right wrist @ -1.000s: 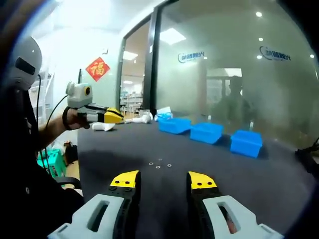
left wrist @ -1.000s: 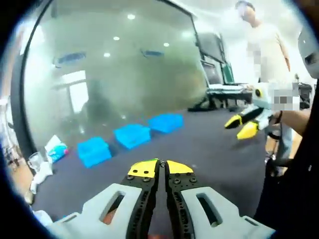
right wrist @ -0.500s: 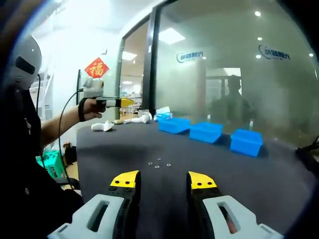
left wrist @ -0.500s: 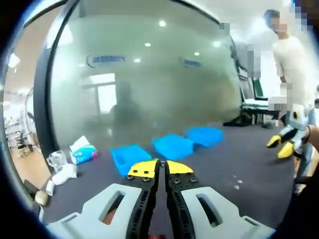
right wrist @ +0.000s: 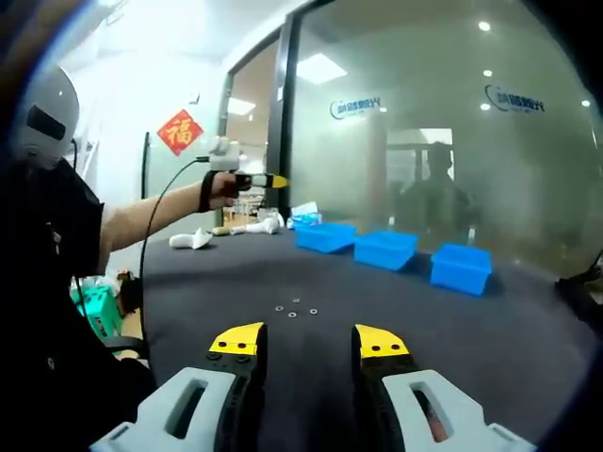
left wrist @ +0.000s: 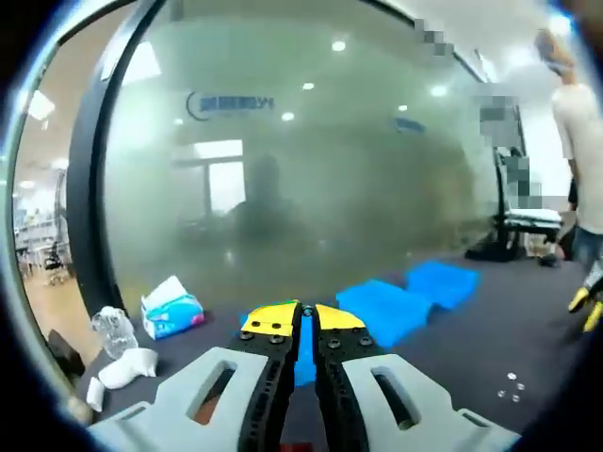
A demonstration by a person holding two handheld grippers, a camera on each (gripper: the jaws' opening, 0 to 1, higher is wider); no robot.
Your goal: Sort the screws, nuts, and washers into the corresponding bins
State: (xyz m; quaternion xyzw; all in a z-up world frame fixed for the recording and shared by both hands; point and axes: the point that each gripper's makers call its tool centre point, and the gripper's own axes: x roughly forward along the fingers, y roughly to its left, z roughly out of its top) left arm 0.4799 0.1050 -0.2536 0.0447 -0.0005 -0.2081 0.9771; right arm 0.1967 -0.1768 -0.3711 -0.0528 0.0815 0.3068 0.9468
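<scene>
The left gripper (left wrist: 302,318), jaws pressed together and empty, has reached farther toward three blue plastic bins (right wrist: 393,250); the right gripper (right wrist: 308,342) stays parted, empty, before small metal washers (right wrist: 294,310).

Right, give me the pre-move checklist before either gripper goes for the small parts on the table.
1. Right gripper open for a pick: ok, jaws apart with nothing between them.
2. Left gripper open: not ok, jaws shut together.
3. Small parts in sight: ok, a loose cluster on the dark table, ahead of the right gripper.
4. Three blue bins reachable and unobstructed: ok, in a row by the glass wall.
5. Part type, screw, nut or washer: cannot tell, too small.
6. Bin contents: cannot tell.
</scene>
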